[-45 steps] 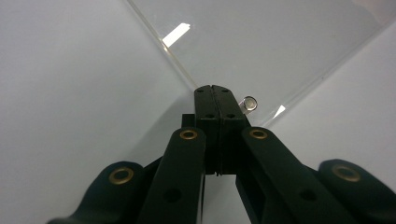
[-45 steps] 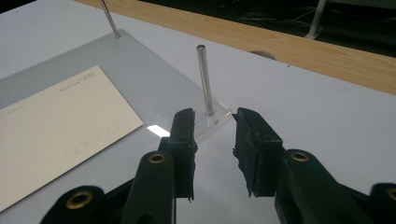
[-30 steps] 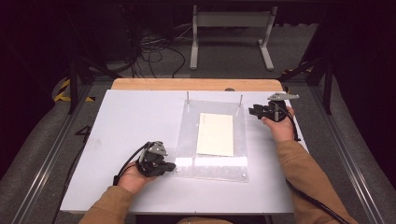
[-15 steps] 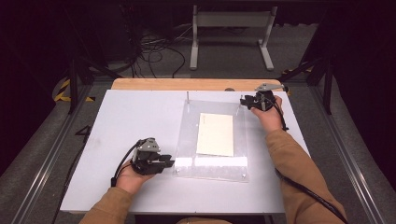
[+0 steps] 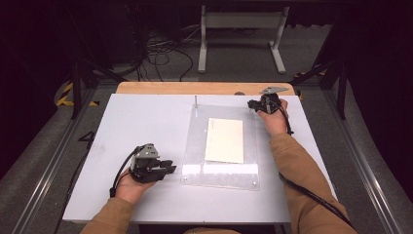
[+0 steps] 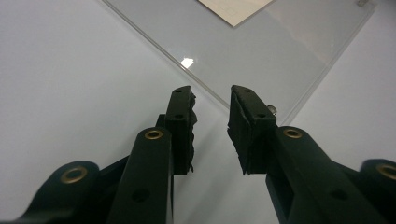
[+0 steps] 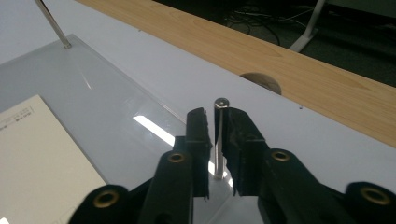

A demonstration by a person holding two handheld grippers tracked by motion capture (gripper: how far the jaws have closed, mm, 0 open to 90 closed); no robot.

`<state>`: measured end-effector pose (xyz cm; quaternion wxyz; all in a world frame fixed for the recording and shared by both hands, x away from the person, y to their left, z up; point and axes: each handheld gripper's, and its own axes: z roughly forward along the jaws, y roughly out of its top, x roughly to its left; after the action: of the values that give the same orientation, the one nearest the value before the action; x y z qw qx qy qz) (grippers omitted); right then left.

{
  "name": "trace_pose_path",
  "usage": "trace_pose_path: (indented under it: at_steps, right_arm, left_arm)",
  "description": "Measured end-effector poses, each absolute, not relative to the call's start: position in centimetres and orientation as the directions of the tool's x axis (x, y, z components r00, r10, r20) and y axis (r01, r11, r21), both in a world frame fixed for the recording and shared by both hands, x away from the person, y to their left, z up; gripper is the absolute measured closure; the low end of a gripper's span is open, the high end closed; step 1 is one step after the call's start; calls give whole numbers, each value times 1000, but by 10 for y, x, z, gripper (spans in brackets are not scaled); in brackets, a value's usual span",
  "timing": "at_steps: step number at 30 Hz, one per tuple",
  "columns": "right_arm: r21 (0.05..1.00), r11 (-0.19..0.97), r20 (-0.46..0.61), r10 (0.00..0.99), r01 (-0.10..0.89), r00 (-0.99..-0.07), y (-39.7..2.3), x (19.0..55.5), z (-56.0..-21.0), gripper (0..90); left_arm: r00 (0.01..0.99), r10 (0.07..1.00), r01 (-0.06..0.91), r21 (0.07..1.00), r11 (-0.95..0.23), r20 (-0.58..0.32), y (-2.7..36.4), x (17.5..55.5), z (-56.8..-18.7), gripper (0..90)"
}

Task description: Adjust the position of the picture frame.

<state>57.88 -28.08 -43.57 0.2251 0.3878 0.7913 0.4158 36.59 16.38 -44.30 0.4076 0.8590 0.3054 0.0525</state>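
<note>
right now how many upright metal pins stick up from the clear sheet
2. One pin stands at the sheet's far left corner; the other pin stands at the far right corner, between the right gripper's fingers. Near corners show only low screws.

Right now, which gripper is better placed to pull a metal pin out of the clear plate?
Right. The right gripper is shut on the upright metal pin at the clear plate's far corner; the left gripper hangs open, gripping nothing.

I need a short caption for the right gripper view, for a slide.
Right hand-held gripper shut on an upright metal pin at the corner of a clear plastic sheet lying on the white table.
</note>
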Motion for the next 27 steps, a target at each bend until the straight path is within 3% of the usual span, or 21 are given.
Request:
trace_pose_path:
  at_steps: [5,13,23,27]
  right_arm:
    - [818,416,-100,783,397,-614,-277,577,-429,850]
    - [831,419,-106,764,365,-637,-281,566,-424,850]
    - [868,382,-73,729,317,-680,-280,549,-414,848]
    - [870,375,-57,721,320,-690,-281,546,-415,847]
  left_arm:
    - [793,585,507,715,-481,-169,164,368,-448,702]
    - [780,595,555,657,-510,-196,164,372,-458,718]
    - [828,530,510,639,-576,-183,149,358,-457,892]
    - [837,510,509,628,-589,-200,149,347,-457,894]
